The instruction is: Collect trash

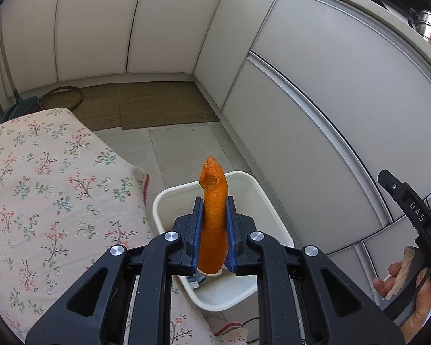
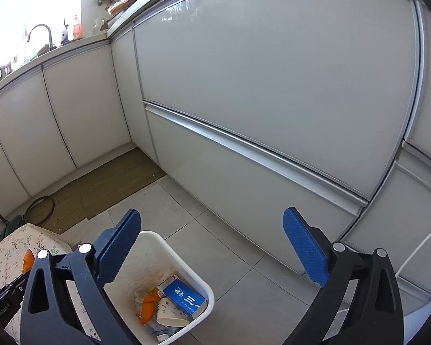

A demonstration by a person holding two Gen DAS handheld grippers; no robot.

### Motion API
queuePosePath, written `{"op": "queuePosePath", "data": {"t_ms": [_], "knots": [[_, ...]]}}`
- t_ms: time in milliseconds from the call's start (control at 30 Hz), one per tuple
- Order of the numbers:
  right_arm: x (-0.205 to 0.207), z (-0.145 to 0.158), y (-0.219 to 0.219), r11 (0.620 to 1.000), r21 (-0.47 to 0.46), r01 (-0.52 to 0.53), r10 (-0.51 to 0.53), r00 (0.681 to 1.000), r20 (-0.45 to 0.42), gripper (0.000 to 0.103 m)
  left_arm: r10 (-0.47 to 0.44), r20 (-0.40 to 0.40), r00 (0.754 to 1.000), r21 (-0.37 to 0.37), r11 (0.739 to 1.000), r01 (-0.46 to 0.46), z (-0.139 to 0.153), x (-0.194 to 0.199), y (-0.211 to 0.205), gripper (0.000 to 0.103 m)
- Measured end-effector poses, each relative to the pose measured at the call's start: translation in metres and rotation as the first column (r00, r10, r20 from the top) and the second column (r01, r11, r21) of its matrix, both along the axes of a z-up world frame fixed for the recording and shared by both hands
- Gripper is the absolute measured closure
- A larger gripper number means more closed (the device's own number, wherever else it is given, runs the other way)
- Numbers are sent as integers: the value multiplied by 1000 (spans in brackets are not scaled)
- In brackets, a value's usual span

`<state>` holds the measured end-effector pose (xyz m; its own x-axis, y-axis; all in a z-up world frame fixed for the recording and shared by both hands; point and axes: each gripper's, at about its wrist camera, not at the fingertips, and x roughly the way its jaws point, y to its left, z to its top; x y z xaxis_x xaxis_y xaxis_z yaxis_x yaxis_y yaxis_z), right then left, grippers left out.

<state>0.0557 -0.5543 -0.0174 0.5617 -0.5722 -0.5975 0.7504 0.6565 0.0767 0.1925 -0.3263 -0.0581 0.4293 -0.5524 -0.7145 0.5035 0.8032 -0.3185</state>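
Observation:
My left gripper (image 1: 214, 210) is shut on a long strip of orange peel (image 1: 214, 201), which stands up between the blue pads above the white trash bin (image 1: 169, 198). In the right wrist view the same bin (image 2: 184, 261) sits on the floor and holds a blue carton (image 2: 184, 296), a paper cup (image 2: 168, 313), an orange scrap (image 2: 148, 307) and wrappers. My right gripper (image 2: 212, 247) stands wide open over the bin with nothing between its blue pads (image 2: 304, 247). The peel tip (image 2: 28, 260) shows at the left edge there.
A floral cushion (image 1: 43, 189) lies left of the bin. White cabinet fronts (image 2: 273, 86) run close behind it, with a woven mat (image 1: 158, 106) on the tiled floor. A hand (image 1: 411, 296) holds the other gripper at the right edge. A white cable (image 2: 416, 247) hangs right.

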Motion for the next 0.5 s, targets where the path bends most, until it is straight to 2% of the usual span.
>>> {"op": "queuePosePath", "data": {"t_ms": [300,400,500], "knots": [[-24,-3,-28,998,29,53,-53,999,4,7,-45,-6,999,40,998,45,-8,2,-53,82],[-28,-2,-30,998,28,58,-58,998,3,7,-51,6,999,56,997,50,-7,-4,-61,62],[-31,0,-29,998,31,57,-57,998,8,7,-43,59,997,79,996,39,-2,-14,-61,50]]}}
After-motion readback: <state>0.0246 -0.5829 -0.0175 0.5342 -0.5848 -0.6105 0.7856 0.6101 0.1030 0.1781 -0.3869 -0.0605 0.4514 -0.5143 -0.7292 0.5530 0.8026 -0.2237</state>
